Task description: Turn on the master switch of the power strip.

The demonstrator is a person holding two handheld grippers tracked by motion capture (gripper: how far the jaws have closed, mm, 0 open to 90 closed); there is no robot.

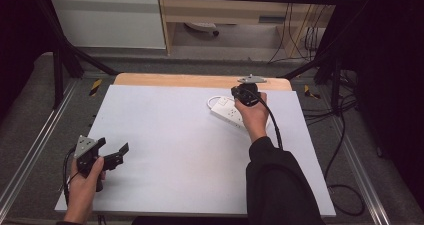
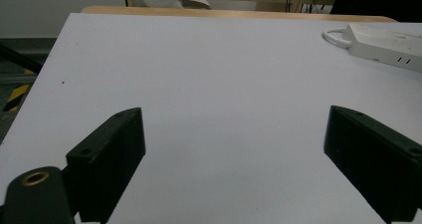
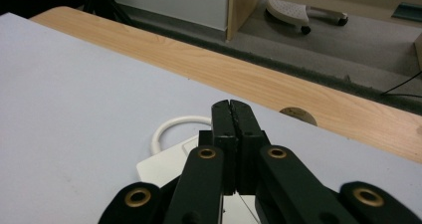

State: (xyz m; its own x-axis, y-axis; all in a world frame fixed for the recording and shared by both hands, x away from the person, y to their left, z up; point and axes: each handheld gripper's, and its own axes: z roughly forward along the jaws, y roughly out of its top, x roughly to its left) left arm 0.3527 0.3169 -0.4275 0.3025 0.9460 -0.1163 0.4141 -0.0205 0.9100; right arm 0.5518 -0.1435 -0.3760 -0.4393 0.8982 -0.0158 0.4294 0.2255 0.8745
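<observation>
The table (image 1: 165,150) carries a large pale sheet, with a strip of bare wood along its far edge. On the far right part of this sheet lies the white power strip (image 1: 227,111), and its white cable (image 1: 214,100) curls in a loop at its far-left end. The long axis of the strip runs slanted, from the far left toward the near right, and the socket face looks up.

The right gripper (image 1: 246,95) is directly above the power strip, near its cable end; in the right gripper view the two jaws are pressed together with nothing between them, and the white body of the strip lies just below and behind their tips. I cannot tell if the jaws touch the strip or only hang over it.

The left gripper (image 1: 114,154) is at the near left corner of the table, well apart from the strip. Its jaws stand wide apart and empty. In the left gripper view the power strip (image 2: 385,47) lies far ahead and to the right.

So the right hand is much nearer. I judge it must first spread its jaws and then close them across the narrow width of the strip, not along its length.
</observation>
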